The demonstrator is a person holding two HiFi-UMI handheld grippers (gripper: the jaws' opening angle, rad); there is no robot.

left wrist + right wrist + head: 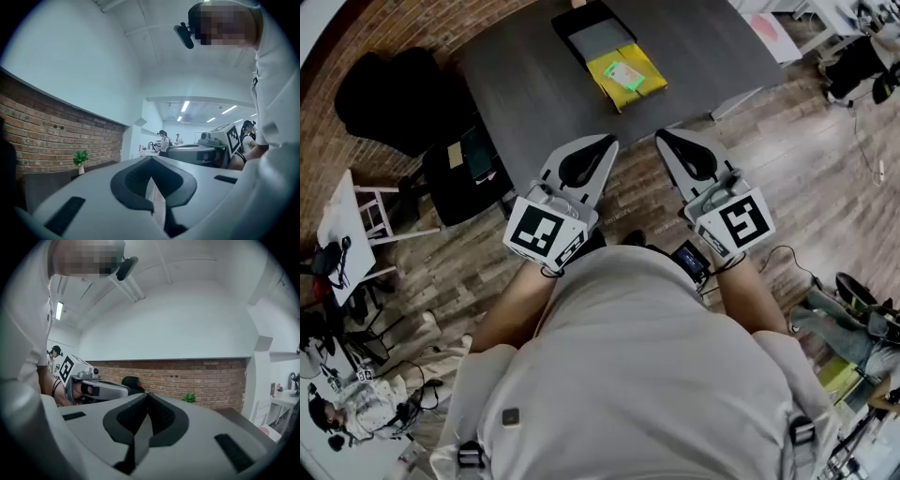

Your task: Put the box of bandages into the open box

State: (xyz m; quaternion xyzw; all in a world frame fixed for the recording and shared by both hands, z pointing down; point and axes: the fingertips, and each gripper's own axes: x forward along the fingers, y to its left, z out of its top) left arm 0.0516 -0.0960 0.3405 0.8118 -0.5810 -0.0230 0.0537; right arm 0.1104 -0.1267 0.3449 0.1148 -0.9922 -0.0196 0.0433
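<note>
In the head view a small green and white box of bandages (pixel 624 74) lies on the yellow inside of an open box (pixel 647 84) with a black flap (pixel 598 39), at the far middle of a dark grey table (pixel 534 84). Both grippers are held close to the person's body, short of the table's near edge. My left gripper (pixel 612 141) is shut and empty. My right gripper (pixel 659 134) is shut and empty too. The two gripper views tilt upward at walls and ceiling; the left gripper (pixel 151 158) and right gripper (pixel 148 394) show their jaws meeting at the tips.
A black chair (pixel 389 94) and a dark stool with items (pixel 464 178) stand left of the table. A white side table (pixel 347 234) is further left, another white table (pixel 773 37) at the top right. Cables lie on the wooden floor (pixel 825 169).
</note>
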